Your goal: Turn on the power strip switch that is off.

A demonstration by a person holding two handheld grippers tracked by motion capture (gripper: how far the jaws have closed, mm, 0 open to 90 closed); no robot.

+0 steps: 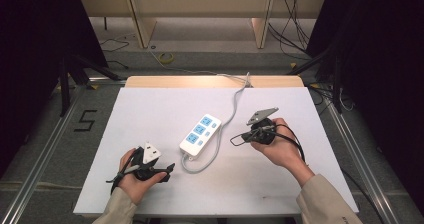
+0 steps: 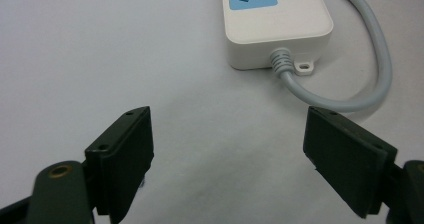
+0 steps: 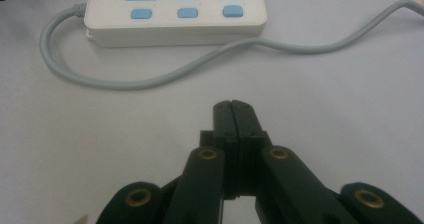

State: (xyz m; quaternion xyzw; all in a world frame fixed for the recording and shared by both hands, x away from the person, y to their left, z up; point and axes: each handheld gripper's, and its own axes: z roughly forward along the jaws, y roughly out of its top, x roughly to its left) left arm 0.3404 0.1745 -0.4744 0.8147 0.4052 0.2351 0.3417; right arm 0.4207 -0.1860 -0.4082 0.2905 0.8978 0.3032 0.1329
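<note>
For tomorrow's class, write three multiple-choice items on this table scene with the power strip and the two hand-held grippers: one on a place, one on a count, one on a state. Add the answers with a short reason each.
1. Where does the power strip lie on the white table?
A. Between the two grippers
B. At the far left edge
C. On the floor beyond the table

2. How many blue socket panels does the power strip carry?
A. One
B. Three
C. Five

3. How do the jaws of the right gripper stand?
A. Wide apart
B. Clamped on the grey cable
C. Shut on nothing

Answers:
1. A, since in the high view the strip sits midway, with the left gripper at one side and the right at the other.
2. B, since the right gripper view shows three blue panels in a row.
3. C, since its jaws meet with nothing between them, short of the cable.
</note>
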